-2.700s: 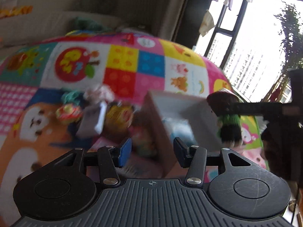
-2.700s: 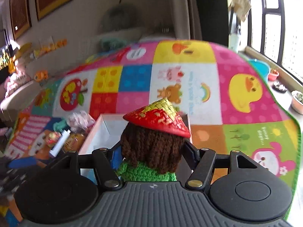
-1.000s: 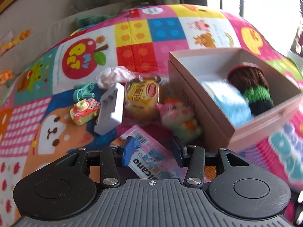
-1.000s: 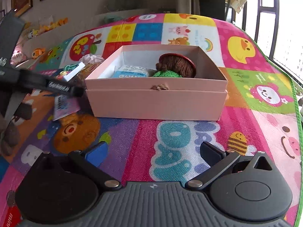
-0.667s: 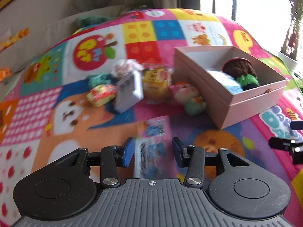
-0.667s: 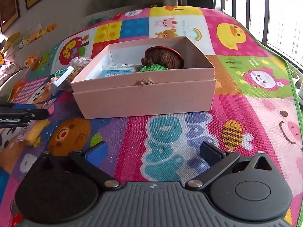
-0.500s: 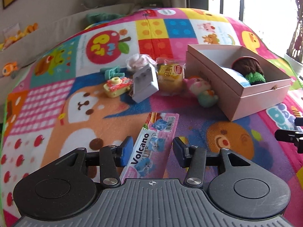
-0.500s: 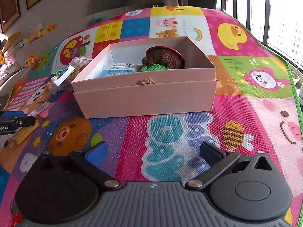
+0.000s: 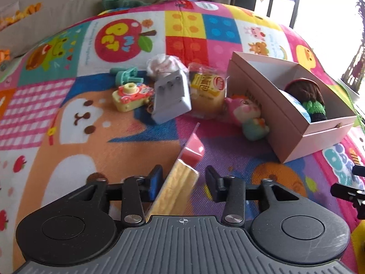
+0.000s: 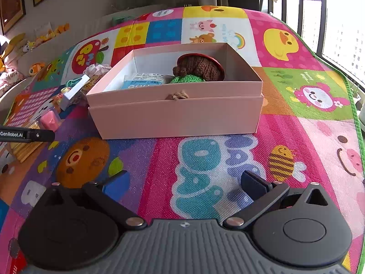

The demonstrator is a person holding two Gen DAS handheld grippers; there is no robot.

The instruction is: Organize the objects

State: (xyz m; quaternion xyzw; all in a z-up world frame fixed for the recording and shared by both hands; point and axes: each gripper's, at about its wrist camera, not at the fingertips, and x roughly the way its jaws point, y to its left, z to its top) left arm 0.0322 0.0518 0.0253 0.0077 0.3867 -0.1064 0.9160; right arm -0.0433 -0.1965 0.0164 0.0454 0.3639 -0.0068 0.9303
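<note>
A pink box (image 10: 175, 114) stands on the play mat and holds a knitted doll (image 10: 198, 67) and a blue packet (image 10: 142, 81); the box also shows in the left wrist view (image 9: 294, 118). My left gripper (image 9: 183, 182) is open, with a wafer snack pack (image 9: 180, 178) tilted on edge between its fingers, against the left one. The pack also shows in the right wrist view (image 10: 29, 141). My right gripper (image 10: 183, 186) is wide open and empty above the mat, in front of the box.
Left of the box lie a pink plush toy (image 9: 248, 118), a wrapped bun (image 9: 206, 93), a grey block (image 9: 171, 96), a toy camera (image 9: 131, 96), a teal toy (image 9: 125, 75) and a white cloth (image 9: 163, 62). A sofa edge (image 9: 68, 9) runs behind the mat.
The snack pack, flat on the mat half a second ago, now stands tilted on edge between my left fingers. The left gripper has moved closer to the toys. The right gripper has barely moved.
</note>
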